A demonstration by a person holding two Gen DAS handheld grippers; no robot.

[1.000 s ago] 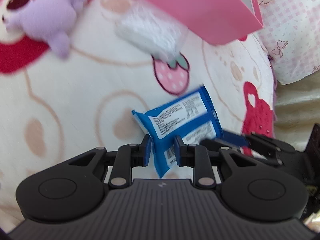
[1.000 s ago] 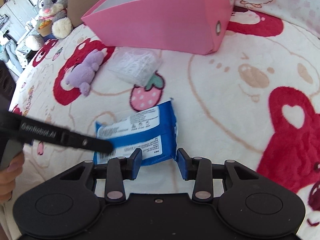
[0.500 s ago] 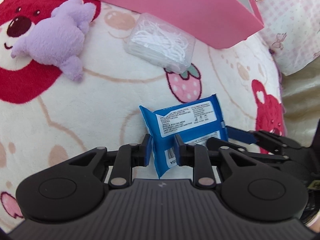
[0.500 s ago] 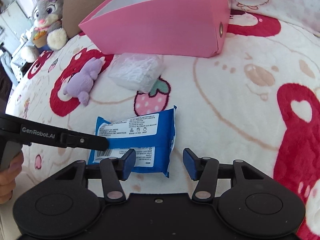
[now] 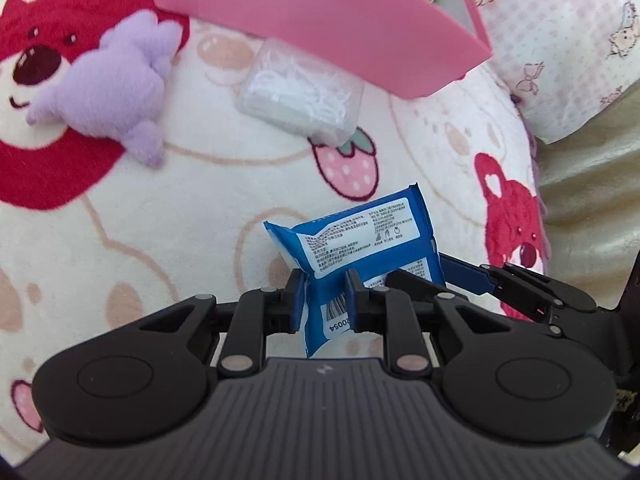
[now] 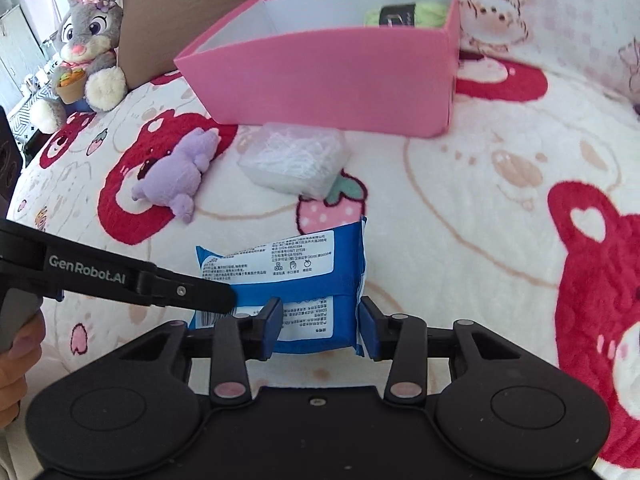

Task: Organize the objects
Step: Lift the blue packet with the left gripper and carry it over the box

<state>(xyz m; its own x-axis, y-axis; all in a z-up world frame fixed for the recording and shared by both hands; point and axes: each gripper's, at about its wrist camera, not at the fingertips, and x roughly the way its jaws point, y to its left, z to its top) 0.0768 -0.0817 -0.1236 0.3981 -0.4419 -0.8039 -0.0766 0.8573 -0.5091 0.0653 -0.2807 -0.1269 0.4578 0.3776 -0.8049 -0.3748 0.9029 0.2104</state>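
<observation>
Blue wipes packet [image 5: 360, 240]: lifted off the blanket, label side up with a white printed panel and a barcode at its near end; held between the two grippers, below the strawberry motif.
Left gripper [image 5: 323, 295]: blue-padded fingers pressed against the packet's crimped end, pinching it just above the barcode.
Right gripper [image 6: 319, 328]: pads spread to either side of the packet's lower half; the right pad [image 6: 369, 334] sits at the packet's edge, the left pad close to its face. Whether they actually press on it I cannot tell from either view.
Pink box [image 6: 328, 76]: open-topped with a white interior, standing on the blanket beyond the other items.
Green roll with black band [image 6: 404, 14]: inside the box, against its far right corner.
Clear plastic box of white picks [image 6: 294, 160]: lying flat just in front of the pink box, its near corner over the strawberry motif.
Purple plush toy [image 6: 176, 178]: lying on its side on a red bear print, left of the clear box and apart from it.
Grey rabbit plush [image 6: 86, 44]: sitting upright at the far left against a brown cushion [image 6: 136, 32].
Blanket [image 6: 480, 208]: cream fleece printed with red bears and strawberries, under everything.
Person's hand [image 6: 14, 360]: at the lower left edge, gripping the left tool's handle.
</observation>
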